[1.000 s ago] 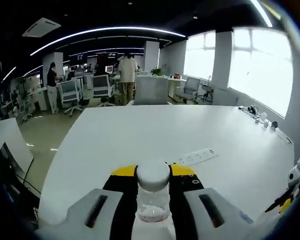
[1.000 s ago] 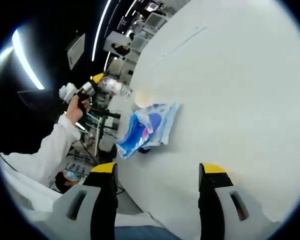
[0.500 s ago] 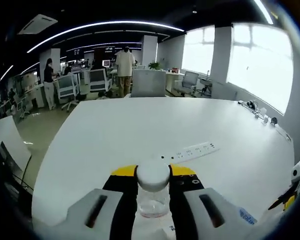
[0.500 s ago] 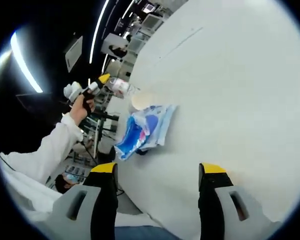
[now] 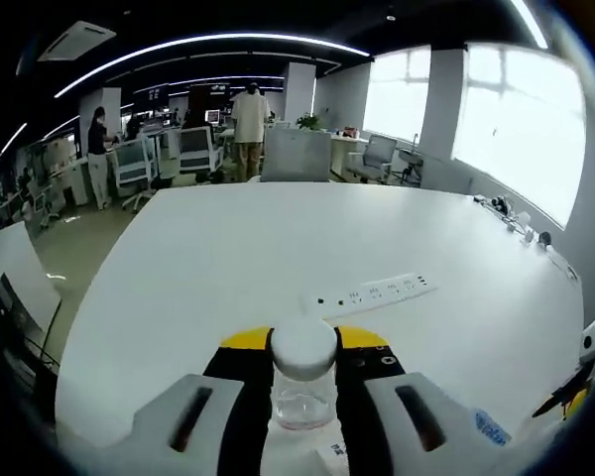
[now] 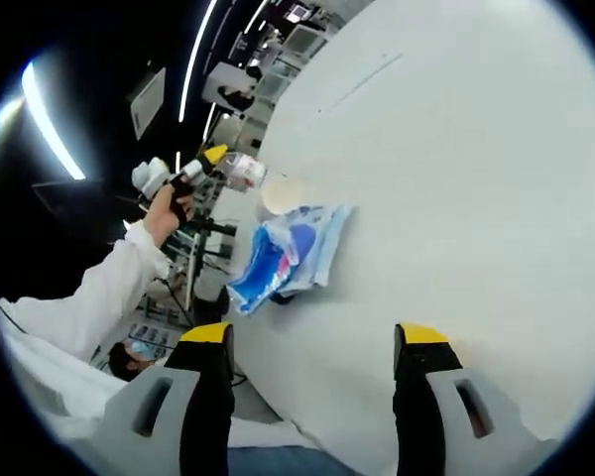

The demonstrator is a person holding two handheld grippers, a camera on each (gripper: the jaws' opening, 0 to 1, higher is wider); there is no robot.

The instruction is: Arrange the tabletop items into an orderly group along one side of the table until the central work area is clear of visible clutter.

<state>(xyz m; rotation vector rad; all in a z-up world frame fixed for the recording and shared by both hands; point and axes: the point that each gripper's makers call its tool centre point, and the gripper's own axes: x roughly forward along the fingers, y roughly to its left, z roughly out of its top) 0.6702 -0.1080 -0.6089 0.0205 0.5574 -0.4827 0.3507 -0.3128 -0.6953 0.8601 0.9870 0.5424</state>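
A clear plastic bottle (image 5: 302, 382) with a white cap stands between the jaws of my left gripper (image 5: 303, 397), which is shut on it above the near edge of the white table (image 5: 248, 248). In the right gripper view the same bottle (image 6: 240, 171) hangs over the table's edge in the other gripper (image 6: 206, 164), held by a hand in a white sleeve. A blue and white packet (image 6: 290, 253) lies on the table beside a pale round object (image 6: 284, 194). My right gripper (image 6: 312, 347) is open with nothing between its jaws, short of the packet.
A white power strip (image 5: 372, 294) lies mid-table in the left gripper view. Small items (image 5: 516, 223) sit along the table's window edge. Office chairs (image 5: 296, 159) and standing people (image 5: 248, 124) are beyond the far end.
The left gripper with the bottle has moved forward over the table; in the right gripper view it has come closer to the pale round object. The right gripper has stayed put.
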